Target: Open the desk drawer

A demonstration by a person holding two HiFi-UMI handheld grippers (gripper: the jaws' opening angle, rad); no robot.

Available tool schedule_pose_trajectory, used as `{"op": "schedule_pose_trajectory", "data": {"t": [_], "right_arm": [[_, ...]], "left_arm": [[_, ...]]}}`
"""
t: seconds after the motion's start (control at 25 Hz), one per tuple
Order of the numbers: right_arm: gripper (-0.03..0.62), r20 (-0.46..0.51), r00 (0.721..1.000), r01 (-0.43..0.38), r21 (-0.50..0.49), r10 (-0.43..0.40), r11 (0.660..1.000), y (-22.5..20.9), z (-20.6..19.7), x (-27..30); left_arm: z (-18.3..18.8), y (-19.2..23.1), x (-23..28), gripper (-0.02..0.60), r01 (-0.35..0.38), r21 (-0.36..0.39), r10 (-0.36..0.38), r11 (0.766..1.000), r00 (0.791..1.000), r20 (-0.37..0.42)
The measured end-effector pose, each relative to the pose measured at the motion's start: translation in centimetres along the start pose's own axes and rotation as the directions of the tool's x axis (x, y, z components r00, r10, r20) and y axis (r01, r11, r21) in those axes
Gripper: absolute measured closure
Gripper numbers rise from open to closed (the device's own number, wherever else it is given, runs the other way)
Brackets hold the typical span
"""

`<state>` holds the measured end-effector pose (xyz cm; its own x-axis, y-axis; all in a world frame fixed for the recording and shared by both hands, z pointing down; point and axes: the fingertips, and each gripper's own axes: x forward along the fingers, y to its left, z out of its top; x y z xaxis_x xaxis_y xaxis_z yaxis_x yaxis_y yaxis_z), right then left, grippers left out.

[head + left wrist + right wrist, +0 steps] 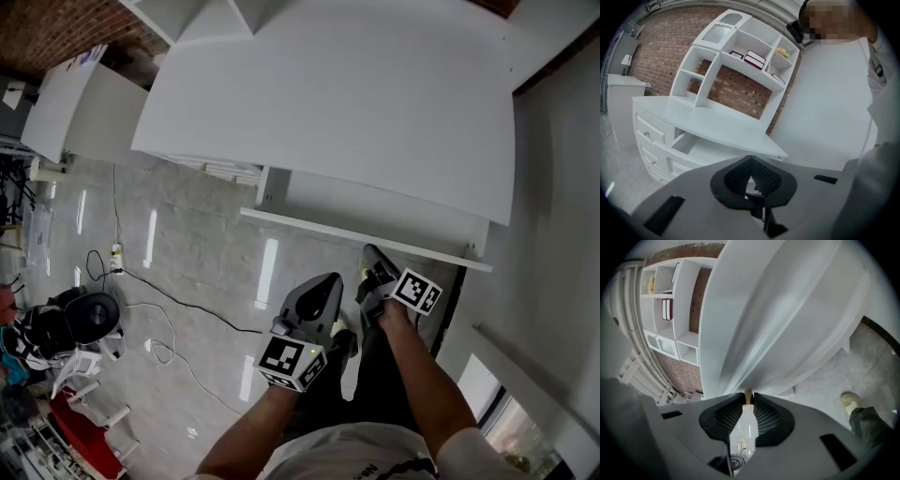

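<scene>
Drawer (319,228) is sitting pulled out from under the white table (356,103), with its front toward the person. Right gripper (372,255) is clenching its jaws on the small tan knob (748,394) at the drawer front. Left gripper (328,281) is hanging just beside it, short of the drawer, jaws pressed together on nothing.

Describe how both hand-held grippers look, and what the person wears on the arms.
The left hand-held gripper and right hand-held gripper both have smooth grey bodies and black ribbed pads. Each carries a cube with black-and-white square markers. The person wears a light short-sleeved shirt.
</scene>
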<state>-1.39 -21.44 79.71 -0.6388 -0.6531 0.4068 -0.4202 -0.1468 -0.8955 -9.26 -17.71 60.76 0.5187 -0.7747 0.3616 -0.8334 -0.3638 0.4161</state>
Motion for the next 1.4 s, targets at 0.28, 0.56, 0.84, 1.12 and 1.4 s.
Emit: {"op": "schedule_pose_trajectory", "data": {"t": [0.28, 0.56, 0.84, 1.12, 1.4], "right_arm": [[0.517, -0.002, 1.0, 0.013, 0.002, -0.013, 1.0, -0.2, -4.0, -2.4], [0.517, -0.009, 1.0, 0.028, 0.004, -0.028, 1.0, -0.8, -7.7, -5.0], [0.517, -0.027, 0.999, 0.043, 0.002, -0.043, 0.999, -1.1, -10.6, -6.9], [0.517, -0.029, 0.998, 0.047, -0.006, -0.047, 0.999, -1.4, -11.6, -7.6], [0.517, -0.031, 0.998, 0.049, 0.004, -0.049, 0.999, -1.2, -11.7, -7.6]], "left_arm": [[-0.7, -0.5, -2.9, 0.569, 0.017, 0.008, -0.017, 1.0, 1.0, 0.0], [-1.5, -1.9, -5.3, 0.569, 0.039, 0.03, -0.039, 0.999, 0.999, 0.001], [-1.6, -2.8, -7.7, 0.569, 0.039, 0.041, -0.039, 0.998, 0.999, 0.002], [-1.9, -3.2, -8.7, 0.569, 0.032, 0.041, -0.032, 0.999, 0.999, 0.012], [-1.7, -3.4, -9.6, 0.569, 0.032, 0.044, -0.034, 0.999, 0.999, 0.028]]}}
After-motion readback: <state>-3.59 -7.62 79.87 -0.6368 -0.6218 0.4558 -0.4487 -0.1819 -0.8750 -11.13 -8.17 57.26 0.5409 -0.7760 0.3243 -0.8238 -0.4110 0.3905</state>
